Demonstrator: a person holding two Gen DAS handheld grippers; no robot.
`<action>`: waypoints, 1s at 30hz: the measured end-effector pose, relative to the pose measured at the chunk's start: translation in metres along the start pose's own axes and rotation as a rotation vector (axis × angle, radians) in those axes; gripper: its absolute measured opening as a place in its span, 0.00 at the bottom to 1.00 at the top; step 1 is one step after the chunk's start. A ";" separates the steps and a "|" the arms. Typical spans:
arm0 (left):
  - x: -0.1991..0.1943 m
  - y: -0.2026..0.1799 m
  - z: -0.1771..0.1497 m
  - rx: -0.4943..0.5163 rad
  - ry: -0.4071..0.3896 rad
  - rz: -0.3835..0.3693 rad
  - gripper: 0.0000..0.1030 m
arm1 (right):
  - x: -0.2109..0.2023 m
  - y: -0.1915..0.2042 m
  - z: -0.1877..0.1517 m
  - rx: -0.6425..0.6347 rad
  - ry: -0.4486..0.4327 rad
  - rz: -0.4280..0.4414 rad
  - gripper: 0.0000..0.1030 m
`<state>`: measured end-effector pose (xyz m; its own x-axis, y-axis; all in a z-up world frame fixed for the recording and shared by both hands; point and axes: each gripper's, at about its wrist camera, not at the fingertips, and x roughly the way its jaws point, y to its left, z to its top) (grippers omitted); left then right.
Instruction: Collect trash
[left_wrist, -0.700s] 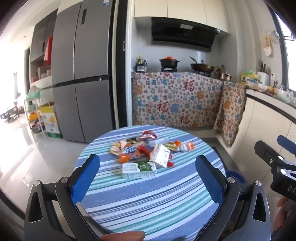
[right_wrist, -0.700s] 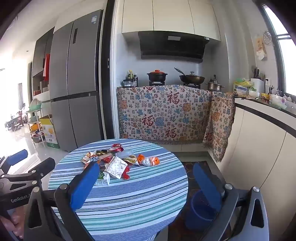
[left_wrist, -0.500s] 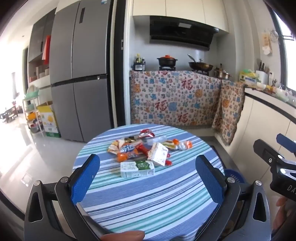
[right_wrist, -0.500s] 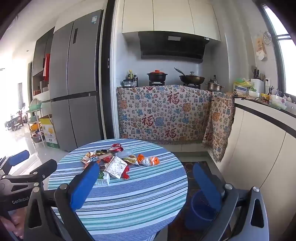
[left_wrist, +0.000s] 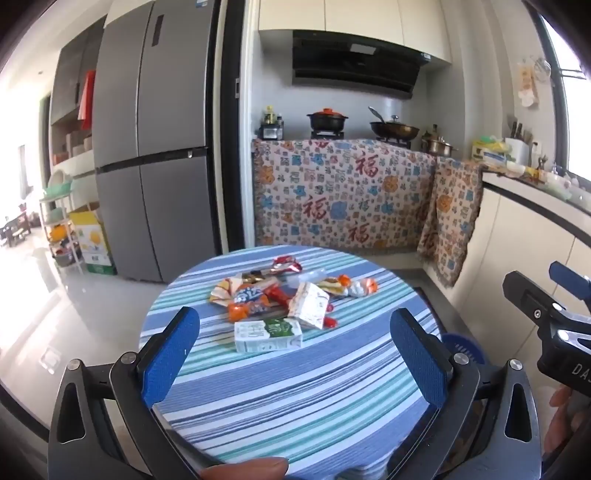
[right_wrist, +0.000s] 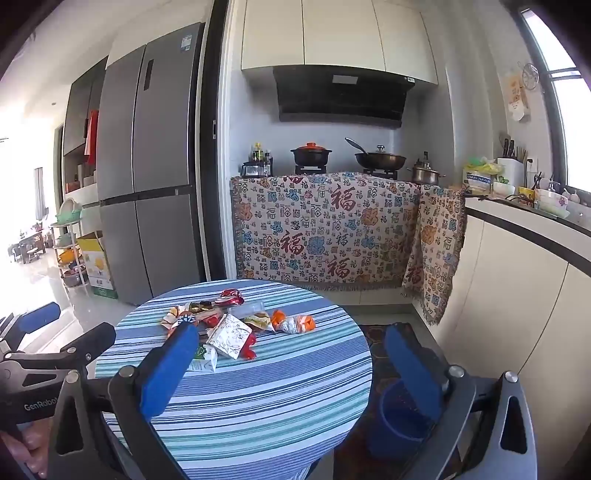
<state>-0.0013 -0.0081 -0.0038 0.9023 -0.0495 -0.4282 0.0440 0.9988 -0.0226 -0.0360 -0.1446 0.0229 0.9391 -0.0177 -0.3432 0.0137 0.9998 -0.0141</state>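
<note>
Change since earlier frames: in the left wrist view the round surface and the trash on it sit lower and nearer than 0.7 s ago; in the right wrist view the layout is almost unchanged.
Left gripper (left_wrist: 294, 349): blue-padded jaws fully apart, nothing between the pads; held above the near edge of the surface, pointing slightly down.
Right gripper (right_wrist: 291, 360): blue-padded jaws fully apart, nothing between the pads; held off the right side of the surface.
Surface: round surface covered by a blue, teal and white striped cloth (left_wrist: 295, 391).
Trash pile (left_wrist: 284, 295): a loose cluster of crumpled snack wrappers in orange, red, white and clear plastic, lying on the far half of the surface, well apart from both grippers.
Green and white drink carton (left_wrist: 267, 335): lies flat at the near edge of the pile, the item closest to the left gripper.
White patterned paper carton (left_wrist: 308, 305): tilted, just behind and to the right of the drink carton, touching a red wrapper.
Blue plastic bin (right_wrist: 400, 417): on the floor beside the surface, partly hidden behind the right jaw of the right gripper.
Surroundings: grey multi-door refrigerator (left_wrist: 155, 147) at left; patterned cloth (left_wrist: 343, 195) draped over the stove counter behind; black pot with orange lid (left_wrist: 327, 120) on the stove.
Obstructions: in the right wrist view, the left pad covers part of the drink carton.
</note>
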 end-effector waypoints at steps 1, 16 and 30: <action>0.000 0.000 0.000 0.000 0.002 -0.001 1.00 | 0.000 0.000 0.000 -0.001 0.000 0.000 1.00; -0.001 -0.005 0.001 0.003 0.004 -0.003 1.00 | -0.001 0.002 -0.001 -0.004 0.000 -0.002 1.00; -0.003 -0.007 -0.001 0.009 0.005 -0.009 1.00 | 0.000 0.002 -0.001 -0.005 -0.002 -0.003 1.00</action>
<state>-0.0042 -0.0151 -0.0031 0.8999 -0.0582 -0.4322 0.0556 0.9983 -0.0186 -0.0366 -0.1421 0.0219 0.9397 -0.0205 -0.3414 0.0146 0.9997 -0.0200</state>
